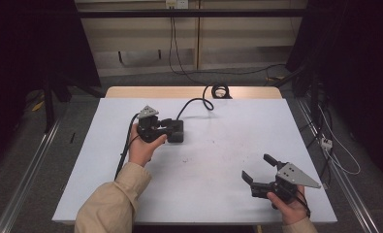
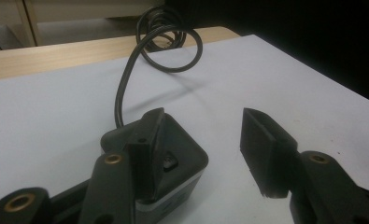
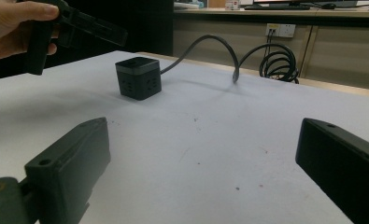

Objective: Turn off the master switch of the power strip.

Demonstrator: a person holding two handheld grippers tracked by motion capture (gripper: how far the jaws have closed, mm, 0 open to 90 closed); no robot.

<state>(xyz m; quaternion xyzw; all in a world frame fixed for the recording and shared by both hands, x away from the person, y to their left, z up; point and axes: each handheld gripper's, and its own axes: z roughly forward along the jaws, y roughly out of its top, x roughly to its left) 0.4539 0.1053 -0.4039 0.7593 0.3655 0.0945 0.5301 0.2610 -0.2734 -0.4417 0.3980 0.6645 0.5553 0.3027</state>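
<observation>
The black power cube sits on the white table, left of the middle and toward the far side, resting flat on its base. Its dark cable runs from the cube toward the far edge and ends in a loose coil on the bare wooden strip there.

The left gripper is at the cube, held in the person's left hand. In the left gripper view, 1 jaw lies against the cube's top corner while the other stands clear to the side over bare table, so the jaws are parted and do not clamp the cube (the pads press on nothing).

The right gripper is well apart from the cube, near the table's near right corner in the right hand. Its 2 jaws are spread wide, with bare table between them.
</observation>
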